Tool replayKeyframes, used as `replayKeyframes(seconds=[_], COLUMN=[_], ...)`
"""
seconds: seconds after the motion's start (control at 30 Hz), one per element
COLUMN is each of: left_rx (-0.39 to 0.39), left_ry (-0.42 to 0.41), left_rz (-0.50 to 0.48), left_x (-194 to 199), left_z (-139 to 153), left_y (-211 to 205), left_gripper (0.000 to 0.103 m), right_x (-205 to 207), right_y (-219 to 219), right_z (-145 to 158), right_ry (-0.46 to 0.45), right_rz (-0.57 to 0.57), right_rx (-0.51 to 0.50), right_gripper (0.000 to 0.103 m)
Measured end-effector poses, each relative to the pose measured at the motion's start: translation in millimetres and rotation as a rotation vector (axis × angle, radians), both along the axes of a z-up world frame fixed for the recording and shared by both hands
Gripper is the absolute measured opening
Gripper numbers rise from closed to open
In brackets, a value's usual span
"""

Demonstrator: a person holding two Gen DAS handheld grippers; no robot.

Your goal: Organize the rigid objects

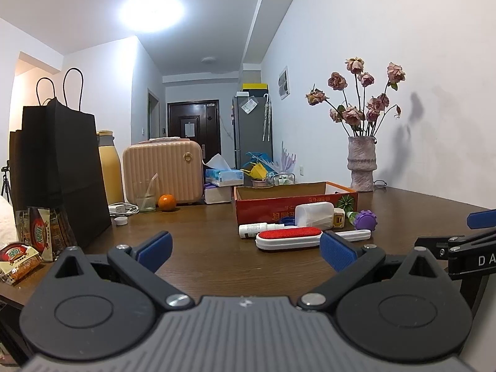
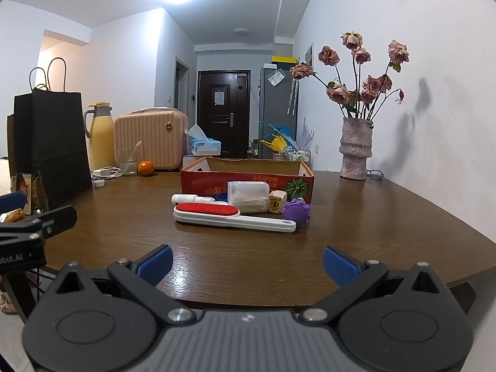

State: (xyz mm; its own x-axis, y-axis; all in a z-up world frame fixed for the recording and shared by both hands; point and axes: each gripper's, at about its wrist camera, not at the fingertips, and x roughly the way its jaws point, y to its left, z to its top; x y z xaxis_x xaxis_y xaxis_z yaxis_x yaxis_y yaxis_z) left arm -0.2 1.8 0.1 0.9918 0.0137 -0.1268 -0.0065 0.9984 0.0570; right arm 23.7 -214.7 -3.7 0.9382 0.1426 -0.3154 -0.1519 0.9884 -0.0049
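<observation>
A red cardboard box (image 2: 248, 178) stands open on the brown table (image 2: 372, 232). In front of it lie a white lint brush with a red pad (image 2: 217, 214), a white tube (image 2: 189, 199), a translucent white container (image 2: 248, 197), a small yellow-faced cube (image 2: 276, 202) and a purple knobbed ball (image 2: 296, 213). The same group shows in the left wrist view: brush (image 1: 290, 237), container (image 1: 314, 215), ball (image 1: 365, 220), box (image 1: 279, 200). My left gripper (image 1: 246, 252) is open and empty, short of the brush. My right gripper (image 2: 248, 263) is open and empty near the table's front edge.
A black paper bag (image 1: 62, 167), snack packets (image 1: 37, 235), a yellow thermos (image 2: 99, 136), a pink case (image 2: 152, 139), a glass (image 2: 128, 161), an orange (image 2: 145, 168) and tissue boxes (image 2: 204, 145) stand at the left and back. A vase of dried roses (image 2: 355, 152) stands by the right wall.
</observation>
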Motion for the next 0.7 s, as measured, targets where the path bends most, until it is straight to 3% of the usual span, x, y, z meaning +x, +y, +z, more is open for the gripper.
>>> replayKeyframes(seconds=[0.7], left_rx=[0.002], left_ry=[-0.002], left_rz=[0.001], left_x=[-0.1], left_z=[1.5], left_y=[-0.3], left_gripper=[0.103], right_x=[0.2], right_y=[-1.4], right_z=[0.1], right_ry=[-0.002], right_rz=[0.000], right_rx=[-0.003], right_gripper=[0.103])
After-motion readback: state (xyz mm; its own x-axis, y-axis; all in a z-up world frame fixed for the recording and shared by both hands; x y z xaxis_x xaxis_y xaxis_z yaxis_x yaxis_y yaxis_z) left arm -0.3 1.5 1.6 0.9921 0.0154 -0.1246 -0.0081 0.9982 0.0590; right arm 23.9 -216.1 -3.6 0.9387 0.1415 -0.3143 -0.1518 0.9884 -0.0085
